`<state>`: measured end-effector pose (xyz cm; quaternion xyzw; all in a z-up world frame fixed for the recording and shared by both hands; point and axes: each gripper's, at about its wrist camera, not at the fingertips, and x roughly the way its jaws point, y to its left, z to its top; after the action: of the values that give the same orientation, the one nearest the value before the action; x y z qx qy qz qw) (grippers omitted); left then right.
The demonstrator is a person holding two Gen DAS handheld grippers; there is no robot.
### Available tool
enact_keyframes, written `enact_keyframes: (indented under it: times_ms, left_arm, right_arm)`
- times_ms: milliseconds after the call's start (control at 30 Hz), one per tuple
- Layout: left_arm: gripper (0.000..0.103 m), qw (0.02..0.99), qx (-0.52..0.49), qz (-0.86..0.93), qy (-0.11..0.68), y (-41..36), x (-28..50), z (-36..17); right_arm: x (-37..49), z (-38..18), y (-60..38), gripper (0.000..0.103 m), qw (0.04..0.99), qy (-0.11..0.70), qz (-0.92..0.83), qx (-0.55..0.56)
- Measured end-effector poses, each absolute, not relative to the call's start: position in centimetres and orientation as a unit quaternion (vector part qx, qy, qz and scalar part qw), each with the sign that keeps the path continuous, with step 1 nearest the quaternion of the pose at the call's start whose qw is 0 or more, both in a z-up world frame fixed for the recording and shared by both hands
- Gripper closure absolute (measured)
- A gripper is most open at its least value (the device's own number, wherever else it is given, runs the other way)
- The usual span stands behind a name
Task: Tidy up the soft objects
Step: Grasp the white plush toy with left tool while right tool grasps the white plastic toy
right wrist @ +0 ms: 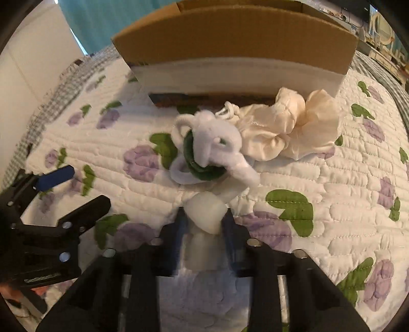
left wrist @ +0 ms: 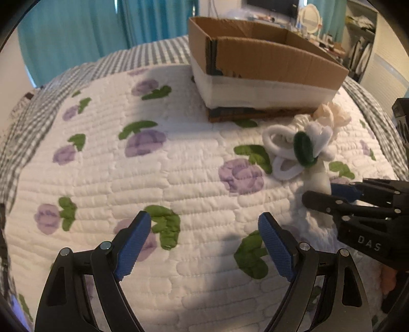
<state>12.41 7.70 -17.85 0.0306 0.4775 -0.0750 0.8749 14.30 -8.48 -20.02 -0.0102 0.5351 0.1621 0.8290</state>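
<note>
A white plush toy [right wrist: 217, 143] with loop ears and a green ring [right wrist: 190, 155] lies on the quilt in front of an open cardboard box [right wrist: 230, 33]. A cream fabric pouch [right wrist: 288, 127] lies just right of the toy. My right gripper [right wrist: 204, 217] is shut on the toy's pale lower end [right wrist: 205, 212]. In the left wrist view the toy [left wrist: 301, 145] is at the right, with the right gripper [left wrist: 329, 194] on it, and the box [left wrist: 255, 63] behind. My left gripper [left wrist: 204, 229] is open and empty over the quilt.
The bed carries a white quilt [left wrist: 179, 178] with purple flowers and a grey checked border. Teal curtains [left wrist: 76, 33] hang behind it. A dresser with a mirror [left wrist: 310, 15] stands at the far right. My left gripper shows at the left of the right wrist view [right wrist: 74, 186].
</note>
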Motion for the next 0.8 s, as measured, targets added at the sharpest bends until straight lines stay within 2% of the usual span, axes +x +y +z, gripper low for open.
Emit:
enact_keyframes:
  times_ms: [267, 500, 800]
  left_arm:
    - [0.016, 0.873, 0.061, -0.084, 0.477, 5.5, 12.1, -17.1]
    - [0.016, 0.878, 0.035, -0.1, 0.467, 2.8, 12.3, -15.2]
    - [0.018, 0.863, -0.028, -0.124, 0.489, -0.6, 15.1, -16.4]
  right_arm:
    - [12.2, -17.0, -10.9, 0.077, 0.848, 0.507, 0.153, 0.0]
    - [11.7, -13.6, -14.1, 0.077, 0.88, 0.461, 0.11, -0.016]
    - [13.7, -12.7, -19.8, 0.077, 0.896, 0.439, 0.068, 0.007]
